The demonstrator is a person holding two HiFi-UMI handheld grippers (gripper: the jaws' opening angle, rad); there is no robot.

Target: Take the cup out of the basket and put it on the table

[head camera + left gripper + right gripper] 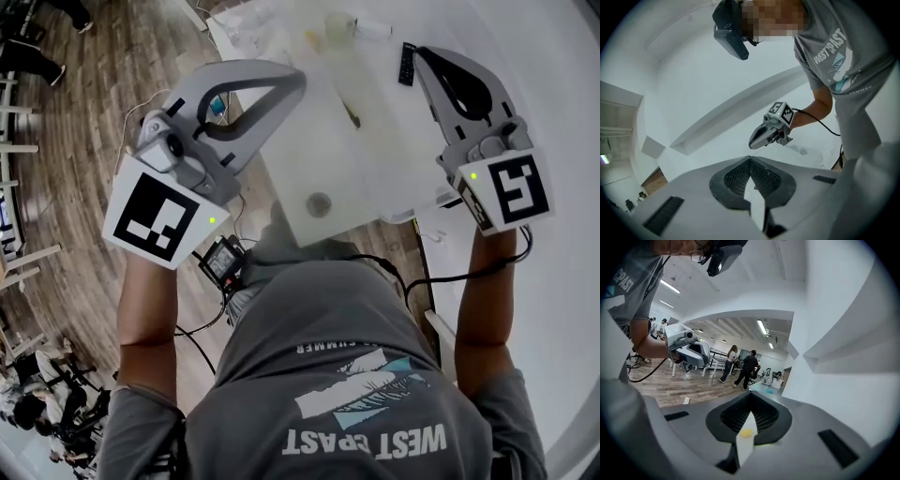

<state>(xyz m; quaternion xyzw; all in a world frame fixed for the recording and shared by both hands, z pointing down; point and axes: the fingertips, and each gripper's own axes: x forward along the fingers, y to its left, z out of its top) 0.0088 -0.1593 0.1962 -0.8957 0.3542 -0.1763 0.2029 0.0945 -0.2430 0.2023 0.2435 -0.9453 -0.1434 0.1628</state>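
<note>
Cup I couldn't place in any view; at most it hid among the small blurred things at the far end of the table [375, 141], the broad white slab ahead of me with wood floor [66, 141] to its left. Below that my grey T-shirt [347, 394] filled the bottom of the head view. I held both tongs up in front of me, well apart, one to each side of the table. My left tongs [750, 158] sat above the table's left edge, and their own view showed the two ribbed pads pressed together at the tip with nothing between them. My right tongs [751, 393] sat over the right side, and they too were pressed together and empty, with a small yellow spot [746, 432] on the pale strip below the pads. Each pair carried its marker cube, the left cube [159, 211] by my left wrist and the right cube [511, 192] by my right. A black cable [412, 272] ran across my front between my arms. On the table lay a slim black thing [408, 64] just beside the right tongs, and a round dark spot [319, 203] near the edge closest to me
</note>
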